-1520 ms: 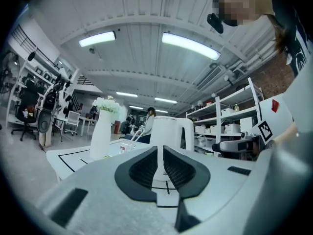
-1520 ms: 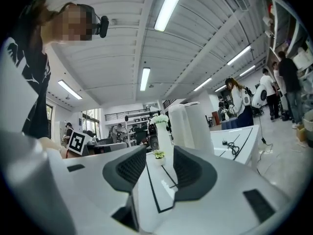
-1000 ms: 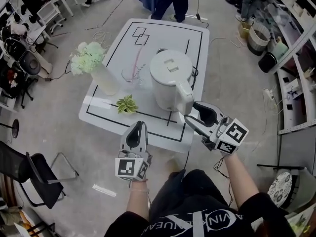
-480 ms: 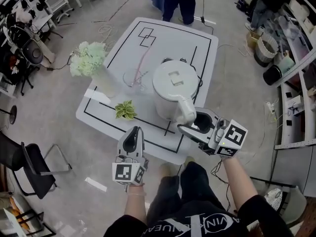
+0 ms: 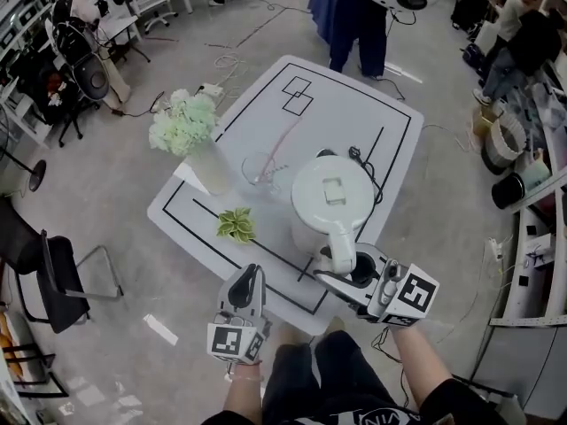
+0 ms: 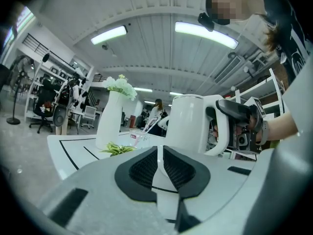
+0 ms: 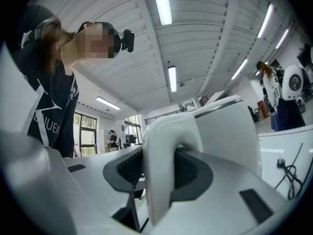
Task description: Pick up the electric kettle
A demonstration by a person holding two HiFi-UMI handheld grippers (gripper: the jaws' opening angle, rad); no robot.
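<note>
Right gripper (image 5: 342,271): jaws just closing, clamped around the electric kettle (image 5: 330,197) handle (image 7: 161,165), ready to lift.
Left gripper (image 5: 248,277): jaws pressed together, empty, kept clear.

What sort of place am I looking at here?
Probably a lab or workshop rather than a home: a white table marked with black lines stands on a bare grey floor, with loose cables, chairs and cluttered shelving around it.

Bright, even indoor light from ceiling strip lights (image 6: 205,33), only soft shadows on the white worktop (image 5: 337,122), heavy fisheye bending, dark rounded corners in both gripper views, nearest surfaces blurred.
</note>
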